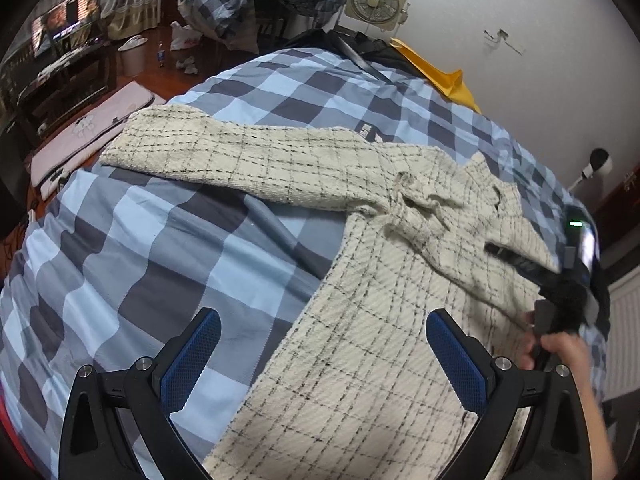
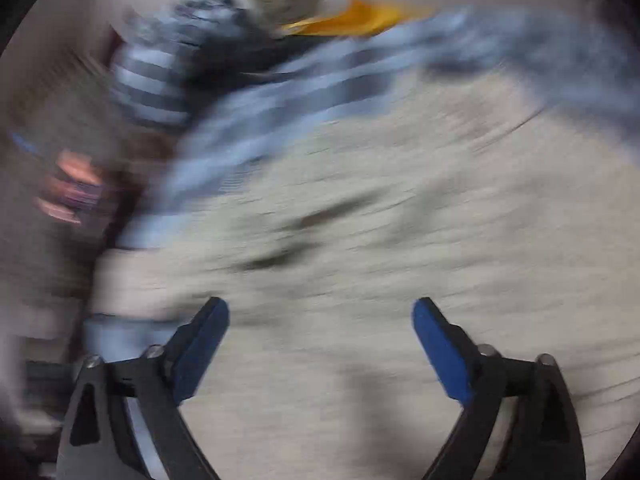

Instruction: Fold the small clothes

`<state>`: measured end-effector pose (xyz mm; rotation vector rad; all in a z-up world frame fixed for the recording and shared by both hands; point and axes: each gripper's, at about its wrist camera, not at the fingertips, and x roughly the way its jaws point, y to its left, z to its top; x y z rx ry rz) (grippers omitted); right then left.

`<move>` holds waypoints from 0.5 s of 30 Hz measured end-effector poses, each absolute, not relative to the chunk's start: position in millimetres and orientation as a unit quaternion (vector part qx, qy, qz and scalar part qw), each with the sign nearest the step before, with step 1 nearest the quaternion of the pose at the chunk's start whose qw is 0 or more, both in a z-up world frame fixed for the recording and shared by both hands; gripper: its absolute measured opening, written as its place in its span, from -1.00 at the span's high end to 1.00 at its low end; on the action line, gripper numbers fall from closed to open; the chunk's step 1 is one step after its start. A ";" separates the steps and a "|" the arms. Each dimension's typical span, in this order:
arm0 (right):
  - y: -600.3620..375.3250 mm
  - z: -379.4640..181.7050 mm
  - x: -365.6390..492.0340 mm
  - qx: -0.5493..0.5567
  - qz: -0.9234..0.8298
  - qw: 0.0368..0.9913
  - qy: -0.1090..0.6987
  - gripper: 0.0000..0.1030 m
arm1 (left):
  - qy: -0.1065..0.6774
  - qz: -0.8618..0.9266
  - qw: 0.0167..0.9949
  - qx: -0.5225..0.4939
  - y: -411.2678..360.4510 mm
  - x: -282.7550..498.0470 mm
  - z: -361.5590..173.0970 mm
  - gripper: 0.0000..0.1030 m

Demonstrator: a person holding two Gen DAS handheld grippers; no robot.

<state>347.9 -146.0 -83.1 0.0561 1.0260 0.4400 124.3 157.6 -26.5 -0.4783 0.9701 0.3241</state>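
**Jacket spread flat, both grippers free above it**

We see the jacket [image 1: 384, 280] laid out on the checked bedcover [image 1: 160, 240], one sleeve [image 1: 240, 164] stretched straight out toward the bed's edge. We judge it lies this way so that the sleeve can be folded in over the body; no fold is made yet.

Our left gripper [image 1: 324, 356] hangs low over the jacket's side edge, fingers spread wide with nothing between them, one finger over the bedcover and the other over the cloth.

Our right gripper [image 2: 320, 344] is likewise spread and empty, above the pale cloth. Its view is heavily blurred, so we cannot place it more exactly. The left view shows the right hand [image 1: 560, 350] gripping its handle beside the jacket's far side.
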 end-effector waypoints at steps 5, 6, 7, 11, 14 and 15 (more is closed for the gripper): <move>-175.0 -138.5 368.2 -0.146 0.090 0.816 0.553 -0.87 | 0.470 0.151 0.848 -0.192 146.0 127.5 -28.7 -1.00; -191.7 -138.4 368.5 -0.121 0.104 0.816 0.555 -0.87 | 0.470 0.151 0.849 -0.190 145.4 127.3 -28.9 -1.00; -208.9 -134.6 365.1 -0.081 0.125 0.821 0.551 -0.87 | 0.470 0.152 0.849 -0.190 145.6 127.1 -29.0 -1.00; -275.1 -124.2 347.5 -0.048 0.084 0.832 0.546 -0.87 | 0.469 0.154 0.848 -0.191 145.3 126.4 -28.9 -1.00; -320.6 -118.8 318.8 -0.105 0.024 0.844 0.525 -0.87 | 0.467 0.154 0.852 -0.180 142.3 125.9 -27.7 -1.00; -335.9 -119.4 307.4 -0.136 0.004 0.844 0.518 -0.87 | 0.466 0.154 0.854 -0.173 140.2 125.9 -27.3 -1.00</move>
